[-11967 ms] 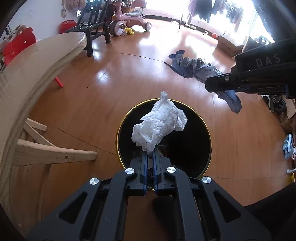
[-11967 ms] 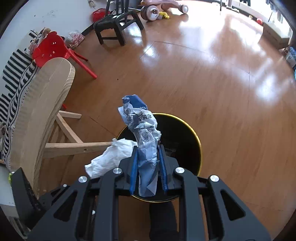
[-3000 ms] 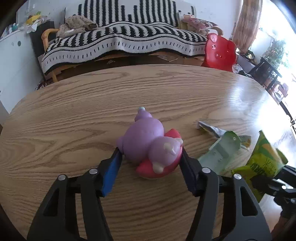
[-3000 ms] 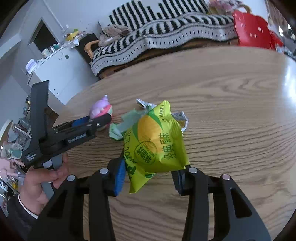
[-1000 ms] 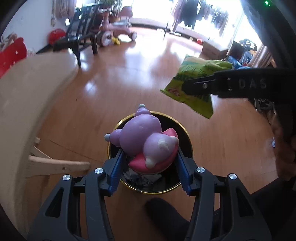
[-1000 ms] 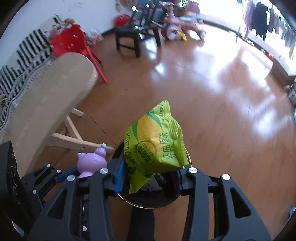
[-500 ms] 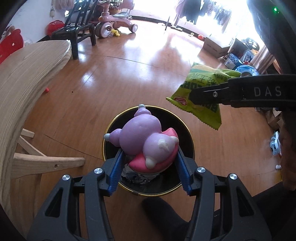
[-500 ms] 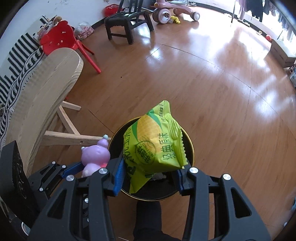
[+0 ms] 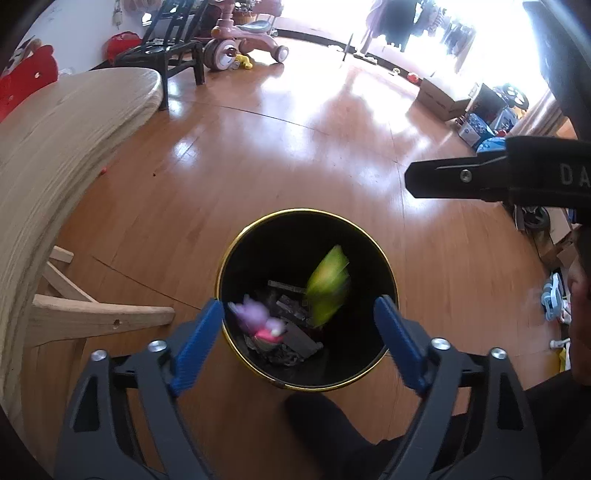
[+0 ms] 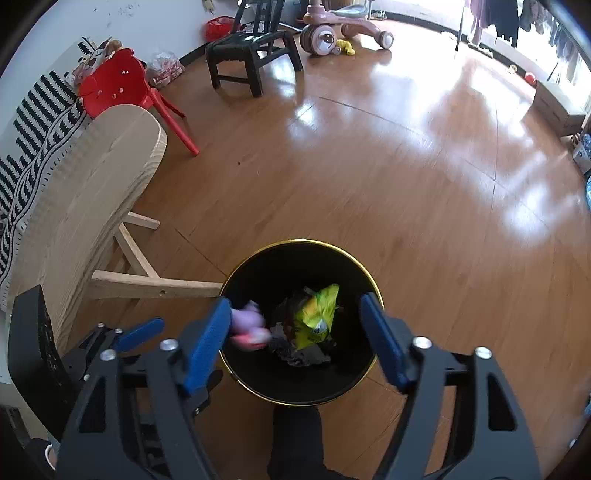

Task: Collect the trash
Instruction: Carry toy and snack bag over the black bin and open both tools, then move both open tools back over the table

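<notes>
A black bin with a gold rim (image 9: 236, 254) (image 10: 373, 280) stands on the wooden floor below both grippers. My left gripper (image 9: 301, 339) is open and empty above the bin. My right gripper (image 10: 297, 338) is open and empty above it too; its arm also shows in the left wrist view (image 9: 480, 177). A purple and pink toy (image 9: 258, 319) (image 10: 247, 325) is inside the bin at the left, blurred. A yellow-green snack bag (image 9: 328, 284) (image 10: 314, 317) is inside at the right, blurred in the left wrist view. Dark crumpled trash (image 9: 291, 343) lies at the bottom.
A light wooden table (image 9: 62, 147) (image 10: 92, 192) with angled legs stands left of the bin. A red child's chair (image 10: 122, 85), a black stool (image 10: 251, 55) and a pink ride-on toy (image 10: 340, 26) are farther back. Boxes and toys (image 9: 476, 122) lie at the right.
Both grippers have opened. The purple toy and the yellow-green bag have left the jaws and dropped into the bin.
</notes>
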Available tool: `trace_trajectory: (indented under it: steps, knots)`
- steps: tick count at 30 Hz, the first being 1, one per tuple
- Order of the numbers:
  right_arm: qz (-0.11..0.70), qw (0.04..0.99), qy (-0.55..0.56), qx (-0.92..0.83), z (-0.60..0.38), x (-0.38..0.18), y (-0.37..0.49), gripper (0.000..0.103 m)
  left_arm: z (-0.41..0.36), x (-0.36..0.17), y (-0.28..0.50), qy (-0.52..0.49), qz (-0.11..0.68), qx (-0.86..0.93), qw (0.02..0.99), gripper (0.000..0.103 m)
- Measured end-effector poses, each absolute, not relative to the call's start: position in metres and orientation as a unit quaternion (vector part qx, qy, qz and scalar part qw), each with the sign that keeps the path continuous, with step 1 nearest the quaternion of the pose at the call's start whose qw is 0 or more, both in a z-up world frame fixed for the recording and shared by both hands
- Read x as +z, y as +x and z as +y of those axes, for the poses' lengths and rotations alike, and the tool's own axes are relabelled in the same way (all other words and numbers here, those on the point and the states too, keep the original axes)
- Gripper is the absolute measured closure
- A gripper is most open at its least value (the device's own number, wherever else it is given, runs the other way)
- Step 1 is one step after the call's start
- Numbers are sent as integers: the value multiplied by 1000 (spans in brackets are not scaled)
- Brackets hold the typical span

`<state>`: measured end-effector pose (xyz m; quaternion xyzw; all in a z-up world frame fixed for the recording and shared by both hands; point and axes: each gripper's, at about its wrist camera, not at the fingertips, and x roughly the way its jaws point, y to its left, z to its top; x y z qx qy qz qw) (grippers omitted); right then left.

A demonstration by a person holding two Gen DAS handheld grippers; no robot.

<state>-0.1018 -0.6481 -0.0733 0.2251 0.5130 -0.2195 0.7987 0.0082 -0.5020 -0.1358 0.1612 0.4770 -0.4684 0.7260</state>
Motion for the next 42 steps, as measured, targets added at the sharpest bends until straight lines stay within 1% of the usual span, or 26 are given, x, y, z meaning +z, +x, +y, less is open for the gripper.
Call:
trace_trajectory:
  steps: [2, 3, 6, 11, 15, 18, 23, 27, 32, 36, 42]
  knots:
    - [511, 800, 225, -221, -648, -72, -101, 29, -499, -132, 8, 154, 478, -469, 727, 15]
    - [509, 800, 225, -222, -648, -71, -101, 28, -497, -129, 8, 152, 479, -469, 727, 12]
    - [489, 812, 223, -231, -643, -59, -100, 24, -486, -117, 6, 152, 471, -467, 733, 10]
    - [403, 867, 197, -219, -606, -9, -94, 16, -435, -74, 6, 149, 438, -452, 763, 8]
    - [350, 906, 176, -158, -548, 26, -76, 14, -357, -29, 17, 136, 394, -405, 814, 6]
    - [338, 923, 155, -95, -495, 40, -55, 14, -292, -8, 31, 122, 377, -352, 848, 6]
    - [339, 932, 130, 17, -397, 50, -18, 14, -174, 11, 48, 88, 372, -247, 890, 6]
    - [348, 927, 98, 101, -313, 52, 6, 14, -76, 14, 55, 64, 377, -160, 910, 6]
    - [356, 916, 44, 180, -225, 46, 30, 14, 0, 13, 61, 25, 396, -95, 913, 6]
    - [370, 901, 28, 224, -174, 36, 55, 14, 33, 9, 82, 35, 399, -64, 914, 6]
    - [406, 876, 16, 261, -129, 4, 105, 14, 58, -24, 120, 75, 413, -54, 906, 6]
